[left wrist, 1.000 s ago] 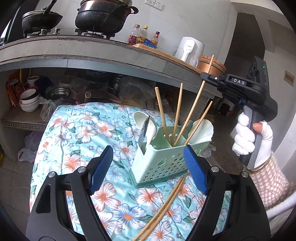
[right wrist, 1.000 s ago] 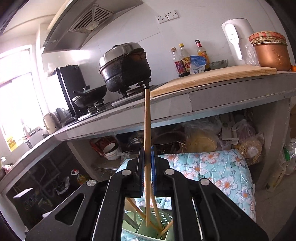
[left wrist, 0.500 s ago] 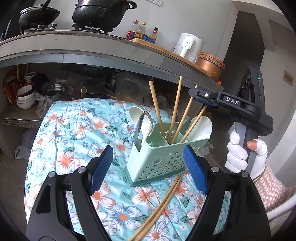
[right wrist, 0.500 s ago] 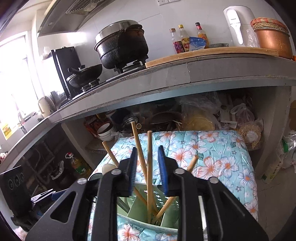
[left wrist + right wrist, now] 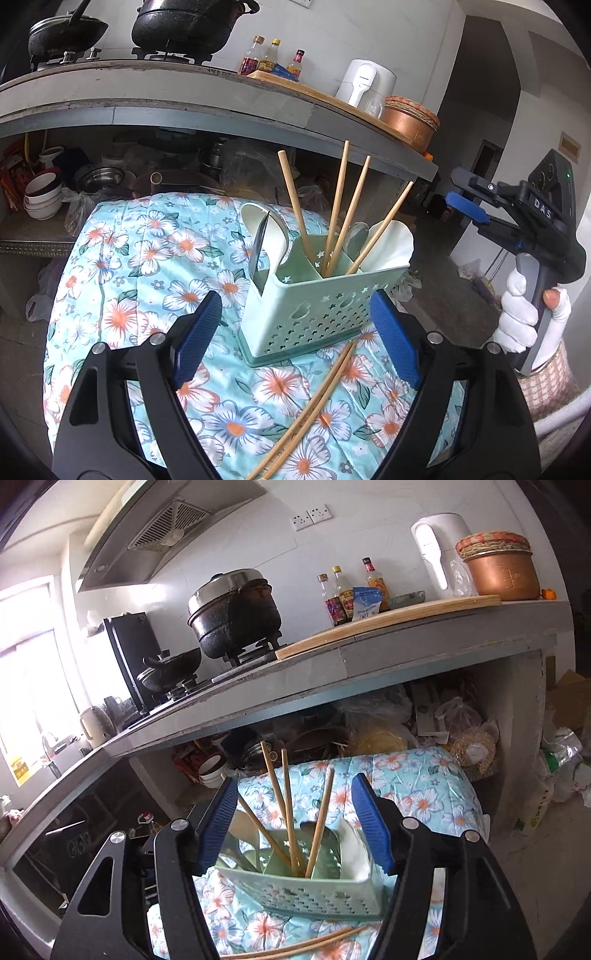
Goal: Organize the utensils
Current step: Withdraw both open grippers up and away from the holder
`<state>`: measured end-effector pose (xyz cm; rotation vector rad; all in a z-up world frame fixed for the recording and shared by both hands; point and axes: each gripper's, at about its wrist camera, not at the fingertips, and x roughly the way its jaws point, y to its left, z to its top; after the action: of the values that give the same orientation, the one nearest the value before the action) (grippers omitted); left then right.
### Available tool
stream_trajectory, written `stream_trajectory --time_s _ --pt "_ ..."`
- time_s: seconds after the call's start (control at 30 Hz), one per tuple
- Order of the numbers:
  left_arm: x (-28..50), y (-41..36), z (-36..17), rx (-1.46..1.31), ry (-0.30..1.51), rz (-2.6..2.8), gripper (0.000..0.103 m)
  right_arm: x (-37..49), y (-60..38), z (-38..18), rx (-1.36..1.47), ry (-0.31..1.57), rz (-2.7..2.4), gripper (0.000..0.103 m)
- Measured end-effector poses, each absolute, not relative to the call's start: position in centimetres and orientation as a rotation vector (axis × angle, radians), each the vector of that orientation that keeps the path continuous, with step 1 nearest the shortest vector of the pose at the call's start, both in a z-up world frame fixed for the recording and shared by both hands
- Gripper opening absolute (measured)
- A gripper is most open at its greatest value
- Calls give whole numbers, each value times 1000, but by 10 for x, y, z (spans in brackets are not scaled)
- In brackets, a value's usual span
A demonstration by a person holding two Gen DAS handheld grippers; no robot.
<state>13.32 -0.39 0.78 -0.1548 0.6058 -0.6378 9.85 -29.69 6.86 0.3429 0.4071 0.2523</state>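
A pale green utensil caddy [image 5: 321,302] [image 5: 306,893] stands on the floral cloth [image 5: 147,258]. Several wooden chopsticks [image 5: 336,206] [image 5: 288,805] lean upright in it, beside a knife blade [image 5: 260,251] and white spoons [image 5: 391,247]. Two more chopsticks [image 5: 314,402] [image 5: 306,945] lie flat on the cloth in front of the caddy. My left gripper [image 5: 295,332] hovers just before the caddy, its jaws opening, nothing between them. My right gripper [image 5: 293,823] [image 5: 460,192], held by a gloved hand [image 5: 517,314], sits off the caddy's right side, its jaws opening and empty.
A grey counter [image 5: 221,107] overhangs the far end, carrying black pots [image 5: 184,22], sauce bottles [image 5: 347,594], a white kettle [image 5: 439,554] and a copper pot [image 5: 498,572]. Bowls [image 5: 40,195] and bags fill the shelf beneath. The cloth drops off at its left and right edges.
The right gripper let go of the chopstick, which now stands in the caddy. Its jaws spread wide and it drew back to the right and lower. The left gripper stayed put.
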Motion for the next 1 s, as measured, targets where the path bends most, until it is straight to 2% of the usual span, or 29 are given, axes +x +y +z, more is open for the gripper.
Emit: stream_trajectory --time_s 0.1,0.17,0.23,0.27,0.5,0.77,1.0 --pt "135 -8 5 -139 631 -657 79 80 -298 50 337 459 210 77" --pt "134 -13 4 -123 641 -670 79 69 -299 37 330 482 151 87" --pt "132 -16 4 -107 638 -677 83 58 -299 23 316 504 95 95" --pt "130 -18 4 -100 631 -674 84 53 -299 15 307 515 71 96" --pt "127 -26 5 -86 599 -617 89 40 -294 -17 233 586 -22 97" --pt "127 -34 5 -56 580 -543 91 35 -267 -16 21 502 -116 97" --pt "128 -37 3 -29 593 -512 91 36 -263 -15 -13 482 -140 97"
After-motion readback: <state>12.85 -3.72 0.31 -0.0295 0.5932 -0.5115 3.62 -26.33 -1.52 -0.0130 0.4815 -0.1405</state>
